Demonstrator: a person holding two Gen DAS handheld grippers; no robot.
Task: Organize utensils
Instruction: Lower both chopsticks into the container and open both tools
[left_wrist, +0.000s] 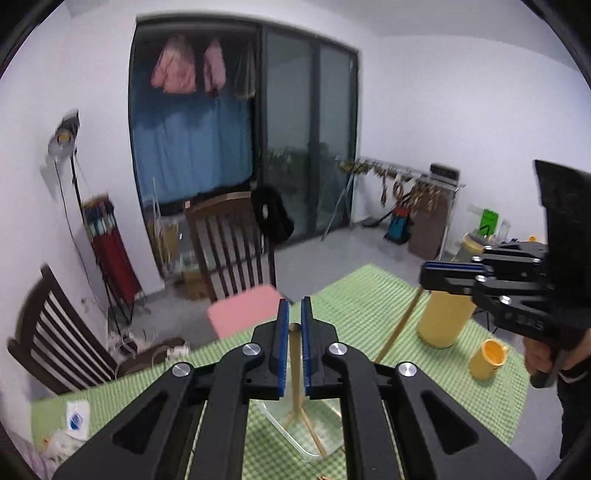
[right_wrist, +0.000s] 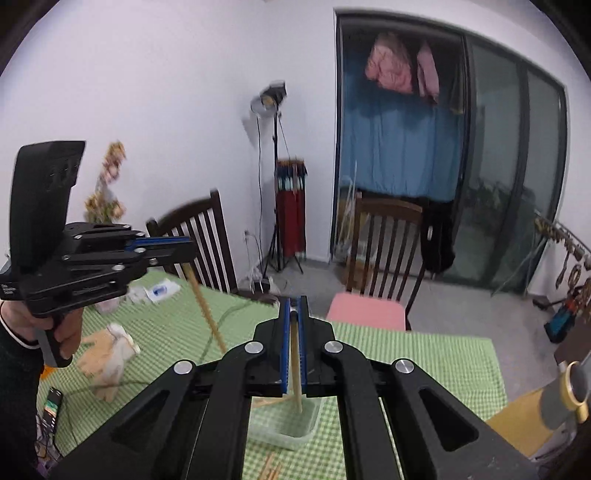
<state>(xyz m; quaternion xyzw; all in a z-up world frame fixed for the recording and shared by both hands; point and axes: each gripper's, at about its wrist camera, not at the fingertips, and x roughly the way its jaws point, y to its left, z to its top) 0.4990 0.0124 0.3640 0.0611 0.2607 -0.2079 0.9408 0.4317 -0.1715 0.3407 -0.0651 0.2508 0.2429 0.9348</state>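
Table covered by a green checked tablecloth. On it, left wrist view: clear rectangular container at 6 o'clock; tall yellow bottle upright at 3 o'clock; small yellow cup near it, tilted; white packet at 8 o'clock. Right wrist view: pale gloves at 9 o'clock.
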